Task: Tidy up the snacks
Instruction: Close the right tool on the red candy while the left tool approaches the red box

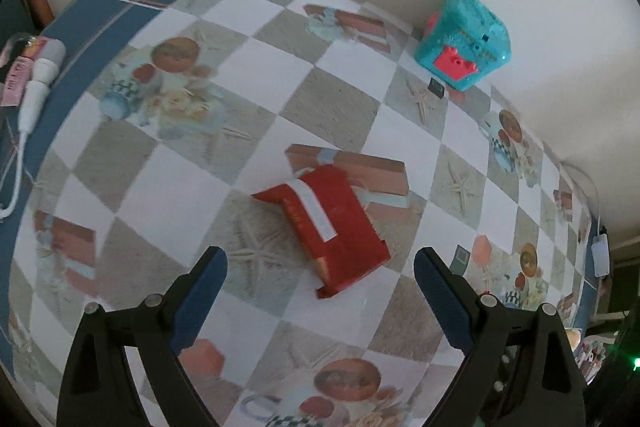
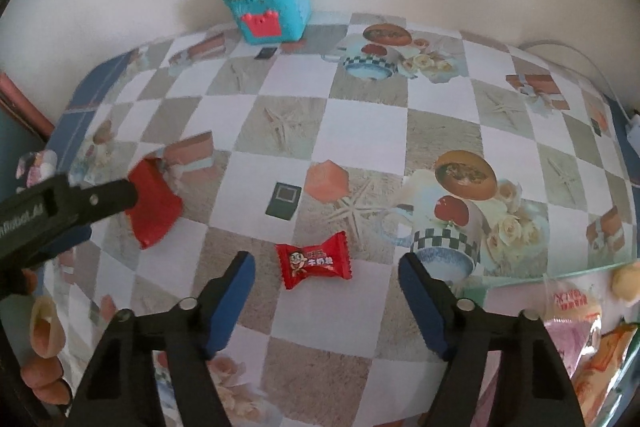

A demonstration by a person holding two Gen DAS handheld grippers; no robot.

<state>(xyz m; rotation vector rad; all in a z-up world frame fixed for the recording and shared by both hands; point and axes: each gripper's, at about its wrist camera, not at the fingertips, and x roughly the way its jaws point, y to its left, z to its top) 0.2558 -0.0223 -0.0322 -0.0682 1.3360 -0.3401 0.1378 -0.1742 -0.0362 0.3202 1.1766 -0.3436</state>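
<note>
A red snack box lies flat on the checkered tablecloth, just ahead of my open, empty left gripper. The box also shows at the left of the right wrist view, partly hidden behind the left gripper's black finger. A small red wrapped candy lies on the cloth between and just ahead of the fingertips of my open, empty right gripper.
A teal toy box with a pink crown stands by the wall, also in the right wrist view. Several bagged snacks lie at the right edge. A white microphone lies at the left edge. A small dark card lies mid-table.
</note>
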